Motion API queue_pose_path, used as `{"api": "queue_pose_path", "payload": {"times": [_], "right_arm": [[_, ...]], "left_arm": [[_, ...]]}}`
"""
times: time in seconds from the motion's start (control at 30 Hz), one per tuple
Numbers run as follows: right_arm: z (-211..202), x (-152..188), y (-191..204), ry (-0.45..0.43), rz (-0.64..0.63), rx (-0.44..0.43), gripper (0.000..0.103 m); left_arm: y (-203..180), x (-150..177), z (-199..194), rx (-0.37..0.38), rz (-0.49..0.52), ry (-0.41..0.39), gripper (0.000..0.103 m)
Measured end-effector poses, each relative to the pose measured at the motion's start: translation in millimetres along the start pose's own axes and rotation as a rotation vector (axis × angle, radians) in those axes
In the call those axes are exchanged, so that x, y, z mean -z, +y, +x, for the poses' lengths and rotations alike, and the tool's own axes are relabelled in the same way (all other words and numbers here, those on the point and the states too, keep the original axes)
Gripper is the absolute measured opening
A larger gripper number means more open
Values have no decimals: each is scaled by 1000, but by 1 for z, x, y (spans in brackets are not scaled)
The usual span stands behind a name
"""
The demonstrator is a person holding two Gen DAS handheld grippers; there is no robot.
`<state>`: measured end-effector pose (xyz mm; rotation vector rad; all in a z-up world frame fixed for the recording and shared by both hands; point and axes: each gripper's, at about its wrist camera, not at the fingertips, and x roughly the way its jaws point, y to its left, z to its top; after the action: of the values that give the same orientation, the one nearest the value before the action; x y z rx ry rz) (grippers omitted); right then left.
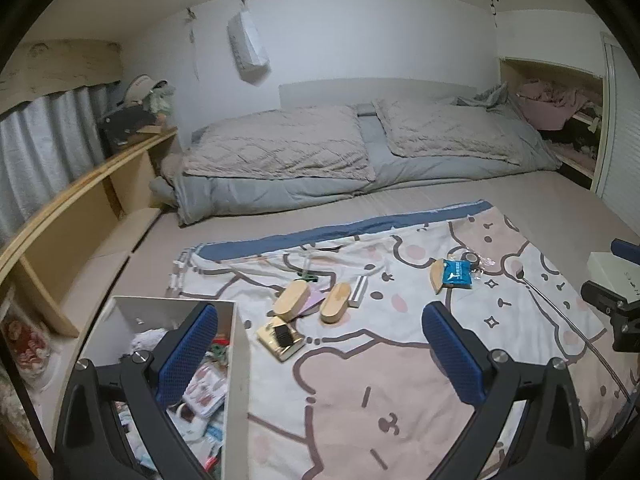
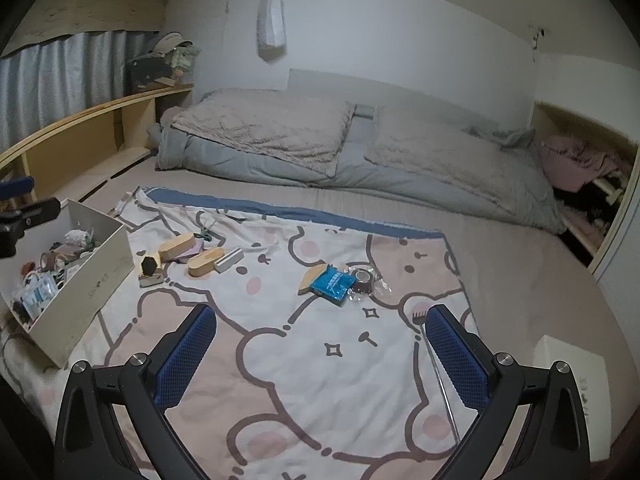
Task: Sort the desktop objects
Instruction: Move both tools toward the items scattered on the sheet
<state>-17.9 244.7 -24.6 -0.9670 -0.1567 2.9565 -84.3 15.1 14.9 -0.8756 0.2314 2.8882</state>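
Observation:
A cartoon-print blanket (image 1: 400, 360) on the bed carries the loose items. Near its middle lie two wooden ovals (image 1: 291, 300) (image 1: 335, 302), a silver bar (image 1: 358, 291) and a gold box (image 1: 280, 338) with a black piece on top. Further right are a blue packet (image 1: 458, 274), a wooden piece (image 1: 437, 276), a tape roll (image 1: 472, 258) and a long metal back scratcher (image 1: 560, 312). My left gripper (image 1: 320, 332) is open, its left finger over the white sorting box (image 1: 236, 320). My right gripper (image 2: 321, 320) is open above the blanket, with the scratcher (image 2: 438, 372) beside its right finger.
The sorting box (image 2: 100, 276) holds several small items. A second white box (image 2: 568, 376) sits at the blanket's right. Folded quilts (image 2: 260, 136) lie along the far wall, and a wooden shelf (image 1: 80, 200) runs down the left side.

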Motion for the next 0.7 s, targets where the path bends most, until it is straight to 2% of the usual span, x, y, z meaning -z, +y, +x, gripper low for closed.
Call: {"api": "queue_pose_path", "payload": {"times": [0.13,0.27,0.4,0.7], "right_arm": [[24,-5,-16,33,31,-13,103],[46,-6,-28,49,41,-3,103],[75,0,-39,86,54,22,103],[135,21,-43,155,66,20,103]], "left_arm": [[-9,-5,24,-26,-21,-28,103],[-18,-2,52,-26,-84,-52,103],[-30,7,87,-15,-130,-10,103],[-52,38,163,-41,-187,88,103]]}}
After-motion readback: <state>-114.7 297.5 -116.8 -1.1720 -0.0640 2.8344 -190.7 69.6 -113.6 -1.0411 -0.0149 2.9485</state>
